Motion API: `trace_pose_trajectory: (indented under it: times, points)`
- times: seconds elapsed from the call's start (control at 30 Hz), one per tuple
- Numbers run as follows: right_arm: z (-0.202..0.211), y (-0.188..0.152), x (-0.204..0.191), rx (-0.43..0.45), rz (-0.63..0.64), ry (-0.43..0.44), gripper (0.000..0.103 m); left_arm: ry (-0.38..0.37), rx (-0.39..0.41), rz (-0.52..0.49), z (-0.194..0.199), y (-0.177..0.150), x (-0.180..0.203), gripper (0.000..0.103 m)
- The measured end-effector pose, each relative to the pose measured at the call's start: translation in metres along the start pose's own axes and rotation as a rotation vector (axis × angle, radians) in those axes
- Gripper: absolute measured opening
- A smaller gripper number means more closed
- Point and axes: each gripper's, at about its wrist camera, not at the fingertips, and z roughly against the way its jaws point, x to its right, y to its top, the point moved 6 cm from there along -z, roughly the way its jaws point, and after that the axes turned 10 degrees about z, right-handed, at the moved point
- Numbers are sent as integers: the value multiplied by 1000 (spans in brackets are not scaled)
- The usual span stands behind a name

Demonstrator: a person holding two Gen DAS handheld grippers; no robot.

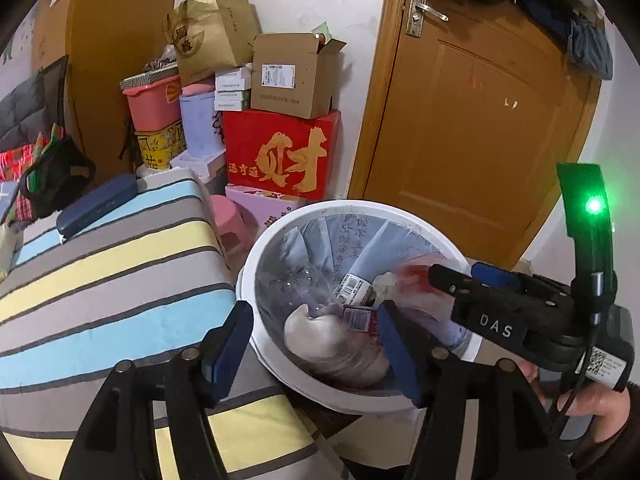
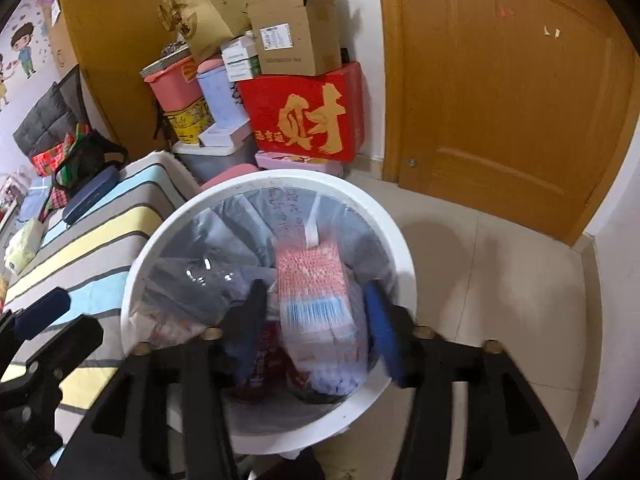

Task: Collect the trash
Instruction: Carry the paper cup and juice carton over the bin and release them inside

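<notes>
We're pretty far along, looks like: the white bin [image 2: 140, 264] by the bed [image 1: 100, 240] already holds a clear bottle [image 1: 304, 276], wrappers and a red-and-blue pack [image 2: 316, 300], which sits blurred between our right tongs [image 2: 316, 312]. Both right and left tongs [image 1: 316, 344] hang wide open over it, gripping nothing. What's left elsewhere, can't tell.
</notes>
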Motion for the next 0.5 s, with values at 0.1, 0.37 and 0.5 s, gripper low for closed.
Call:
trace_pose_trajectory:
  times: [0.1,0.37,0.5]
  points:
    - [0,0,3,7,-5,1,60,10,3,2,2,-1,-2,64]
    - [13,-1,1,43,-18,3,60,15,28,5,17,-4,-4,64]
    - [19,-1,-7,64,-2,0,60,37,54,8,31,-8,-8,64]
